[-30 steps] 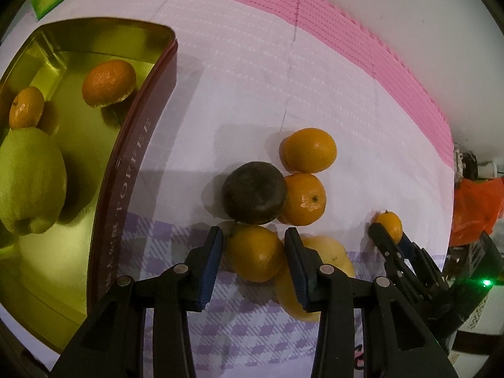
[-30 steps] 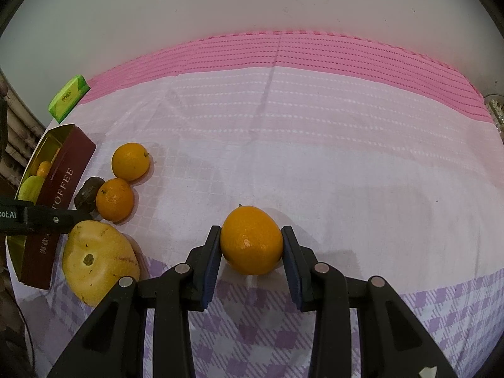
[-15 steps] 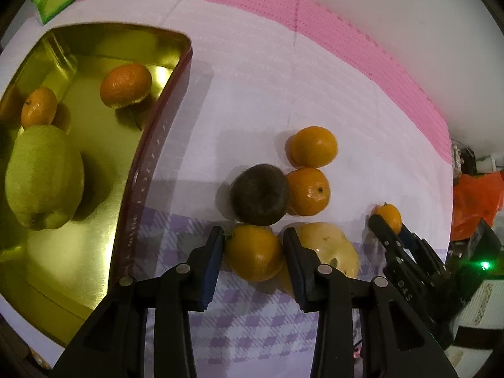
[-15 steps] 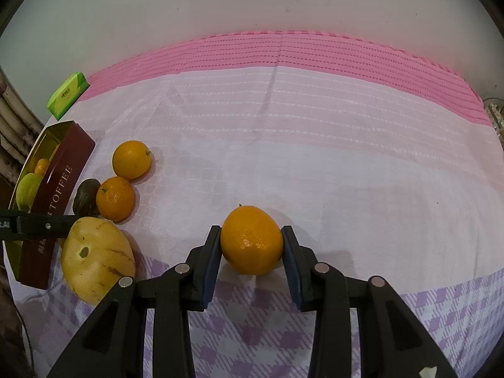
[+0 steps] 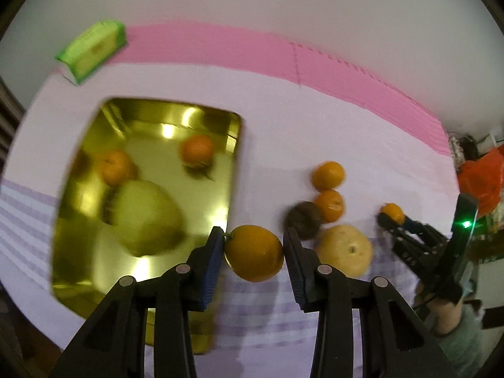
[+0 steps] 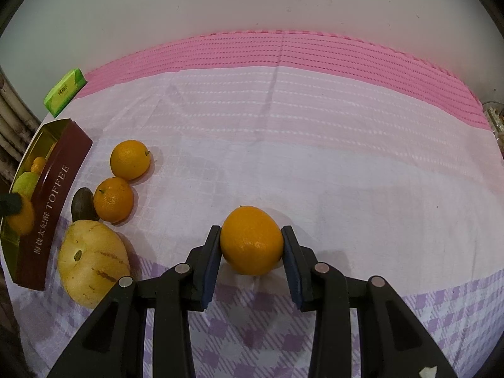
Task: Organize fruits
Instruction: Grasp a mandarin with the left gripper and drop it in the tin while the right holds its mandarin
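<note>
My left gripper (image 5: 253,253) is clamped on an orange (image 5: 254,253), held just beside the gold tin's (image 5: 234,163) right rim. My right gripper (image 6: 251,245) is clamped on a second orange (image 6: 251,240), well right of the tin, resting on the tablecloth (image 6: 346,173). A yellow melon (image 6: 93,261) lies near the tin.

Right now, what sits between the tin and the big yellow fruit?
In the right wrist view, a dark fruit sits near the gap between the tin and the yellow fruit; otherwise only cloth.
</note>
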Demonstrator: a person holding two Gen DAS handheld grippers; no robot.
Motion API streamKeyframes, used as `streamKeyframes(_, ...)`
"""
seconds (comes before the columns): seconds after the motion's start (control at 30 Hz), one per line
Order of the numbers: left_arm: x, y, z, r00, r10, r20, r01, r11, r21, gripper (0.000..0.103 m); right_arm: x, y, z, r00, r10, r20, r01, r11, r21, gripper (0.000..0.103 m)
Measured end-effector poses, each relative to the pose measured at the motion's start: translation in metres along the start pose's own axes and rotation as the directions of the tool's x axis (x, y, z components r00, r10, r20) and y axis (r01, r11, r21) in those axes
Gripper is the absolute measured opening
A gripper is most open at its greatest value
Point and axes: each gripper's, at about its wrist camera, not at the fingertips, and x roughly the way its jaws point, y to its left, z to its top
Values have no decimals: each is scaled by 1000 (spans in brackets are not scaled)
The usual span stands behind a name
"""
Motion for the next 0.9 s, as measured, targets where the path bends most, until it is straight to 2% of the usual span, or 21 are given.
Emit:
streamKeyframes(0.13,-12,25,0,996,76,39,-76,997,16,40,0,2,0,1000,-8,-2,8,1000,4,35)
streamKeyframes(0.27,-10,56,0,989,146,36,-146,989,-8,40,1,2,1,1000,-9,-4,9,1000,10,35)
streamKeyframes(0.4,-12,74,-2,988,144,55,-143,990,-10,39,2,4,2,1000,-20,-12,20,1000,10,35)
streamKeyframes(0.63,-18,90,-9,994,95,54,-94,995,-32,38,2,7,4,999,-37,-16,37,999,6,35)
streamKeyframes(0.8,-16,103,-12,987,154,51,-152,988,-41,36,2,9,4,999,-43,-17,43,999,4,35)
streamKeyframes(0.9,-6,111,-10,982,186,42,-184,982,-40,25,3,10,4,999,-49,-18,49,999,1,35)
